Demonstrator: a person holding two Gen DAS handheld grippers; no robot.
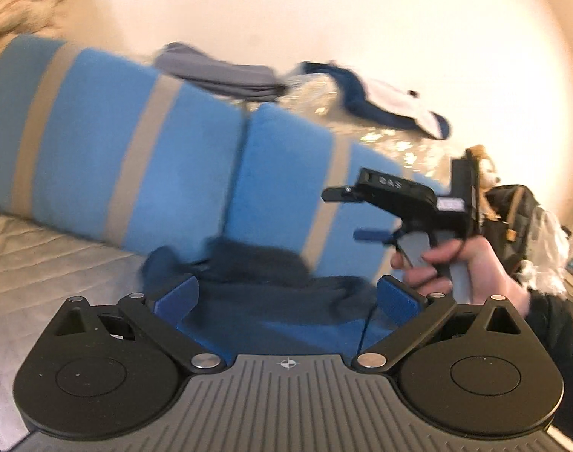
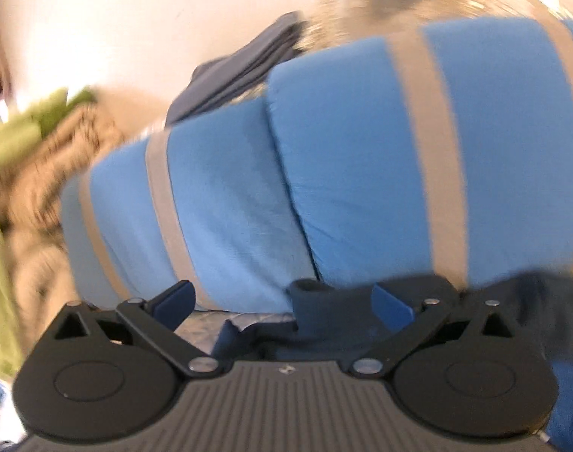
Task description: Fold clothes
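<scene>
A dark navy garment (image 1: 256,263) lies crumpled on the bed (image 1: 41,263), just in front of two blue pillows with tan stripes (image 1: 135,143) that lie end to end. In the right wrist view the same dark navy garment (image 2: 316,312) bunches up below and between the fingers without either pad pressing on it. The left claw (image 1: 286,293) stands released, its blue pads spread wide above the cloth, nothing clamped between them. The right claw (image 2: 282,301) is likewise released, jaws fully apart. In the left wrist view a hand (image 1: 463,267) grips the handle of the right claw (image 1: 343,214), held above the right end of the pillows. Behind the pillows lie a folded grey garment (image 1: 218,71) and, further right, a blue and white garment (image 1: 392,109), both near a pale wall (image 1: 324,11). A green cloth (image 2: 7,173) shows blurred at the left edge of the right wrist view.
</scene>
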